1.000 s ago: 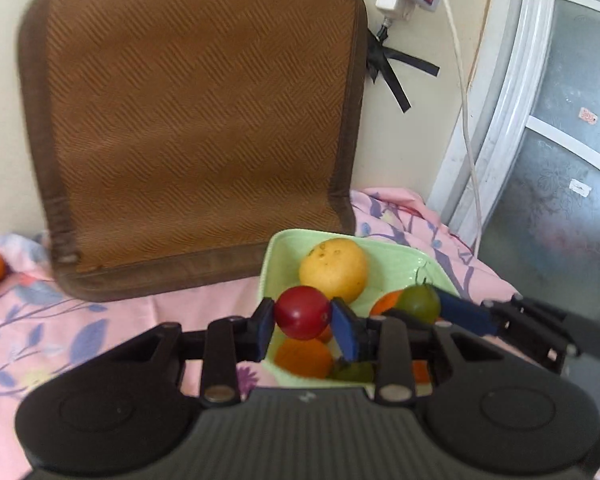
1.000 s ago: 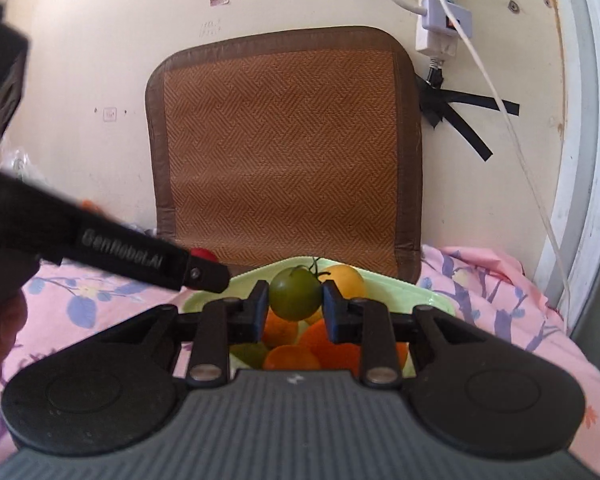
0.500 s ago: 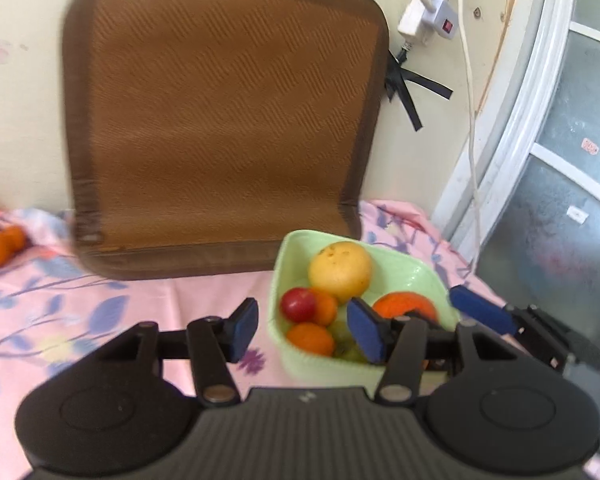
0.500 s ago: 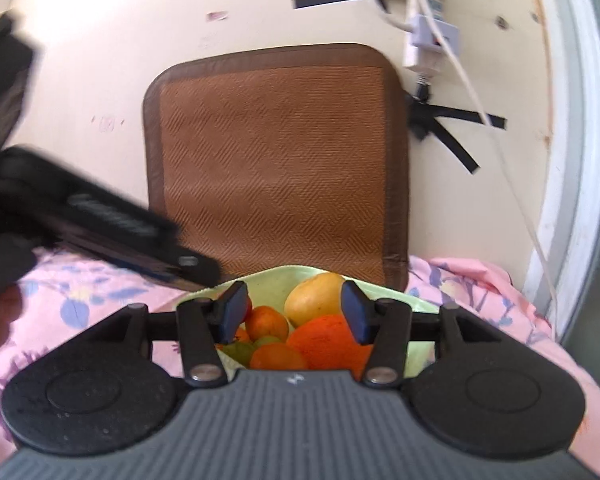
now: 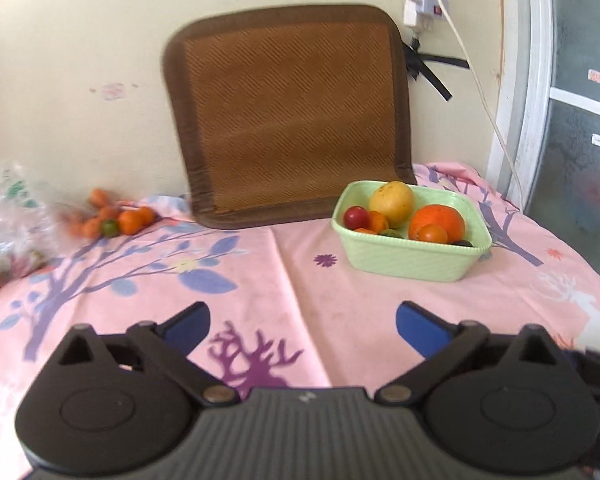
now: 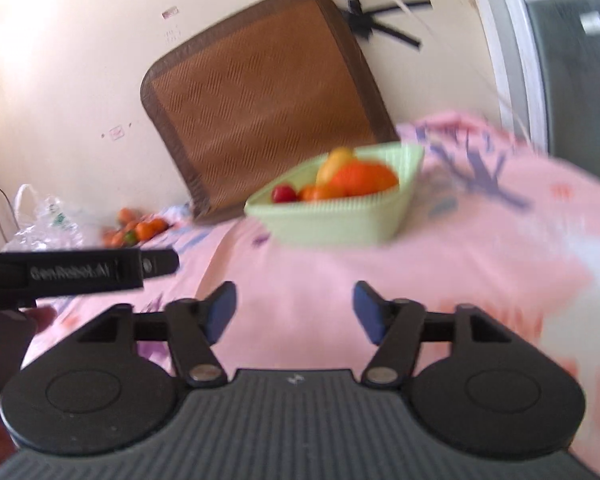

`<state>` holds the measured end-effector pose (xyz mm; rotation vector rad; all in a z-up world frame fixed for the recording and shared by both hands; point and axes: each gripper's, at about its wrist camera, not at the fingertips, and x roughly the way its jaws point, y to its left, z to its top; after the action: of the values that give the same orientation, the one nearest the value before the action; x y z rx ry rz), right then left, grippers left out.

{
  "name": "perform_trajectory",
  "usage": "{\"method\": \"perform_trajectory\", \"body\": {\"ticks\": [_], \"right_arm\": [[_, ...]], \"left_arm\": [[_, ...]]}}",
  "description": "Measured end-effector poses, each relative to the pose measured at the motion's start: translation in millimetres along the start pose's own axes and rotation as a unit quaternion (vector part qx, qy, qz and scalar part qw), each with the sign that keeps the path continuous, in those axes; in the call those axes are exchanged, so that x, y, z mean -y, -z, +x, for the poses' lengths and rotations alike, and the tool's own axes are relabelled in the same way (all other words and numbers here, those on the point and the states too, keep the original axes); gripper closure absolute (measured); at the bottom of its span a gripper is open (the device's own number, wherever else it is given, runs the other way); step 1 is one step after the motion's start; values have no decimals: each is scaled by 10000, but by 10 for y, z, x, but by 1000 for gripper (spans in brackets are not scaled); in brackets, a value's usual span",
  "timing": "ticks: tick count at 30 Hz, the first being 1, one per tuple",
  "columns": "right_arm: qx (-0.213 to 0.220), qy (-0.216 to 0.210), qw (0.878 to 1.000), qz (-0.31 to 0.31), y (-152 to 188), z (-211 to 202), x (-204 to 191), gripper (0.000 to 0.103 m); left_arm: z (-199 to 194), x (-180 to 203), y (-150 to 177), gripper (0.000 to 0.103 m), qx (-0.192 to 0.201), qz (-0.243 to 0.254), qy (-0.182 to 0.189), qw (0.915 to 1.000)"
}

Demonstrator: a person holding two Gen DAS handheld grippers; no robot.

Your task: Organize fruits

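Beside the green basket (image 5: 410,262) on the bed, your left tongs (image 5: 302,326) and right tongs (image 6: 294,310) are standing apart, empty, having just been opening; red fruit (image 5: 356,217) now lying inside; loose fruit pile (image 5: 116,218) is awaiting next.

A lived-in room of a home. A pink flowered cloth (image 5: 340,300) covers the surface; a woven brown seat mat (image 5: 288,120) leans on the scuffed cream wall behind it. Right of the mat, a power strip (image 5: 420,12) hangs taped up, then a frosted window (image 5: 580,120).
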<state>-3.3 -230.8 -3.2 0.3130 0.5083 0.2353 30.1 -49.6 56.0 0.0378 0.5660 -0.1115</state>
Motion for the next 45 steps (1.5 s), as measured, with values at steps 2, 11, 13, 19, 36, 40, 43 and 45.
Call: {"method": "perform_trajectory", "body": {"ticks": [2,11,13,19,36,40,43,45], "right_arm": [[-51,37,10000,62,64,-63,-44,30],[-138,-52,9998,95,238,-228,-204,24],[-171,-73,9998,109,265,-242,-214,24],[-157,-33,9998,134,285,-308,-200,24],[539,455,9974,149,277,-373,-75,24],[479,470,9976,191,289,-318,-33,24],[480,492,9975,136,320,-290,-33,24],[451,454,9978,166,321,-265,-23,24]], "left_arm": [[-118,-18,60,0,44,16,-64,10000],[-350,-52,299,0,-30,45,-314,9995],[-381,-49,331,0,14,69,-420,9991],[-469,-66,371,0,65,-72,-383,9992],[-269,-37,399,0,-1,22,-756,9971],[-173,21,469,0,-68,223,-1042,9943],[-125,17,490,0,-159,181,-998,9947],[-100,13,494,0,-222,174,-1016,9944]]}}
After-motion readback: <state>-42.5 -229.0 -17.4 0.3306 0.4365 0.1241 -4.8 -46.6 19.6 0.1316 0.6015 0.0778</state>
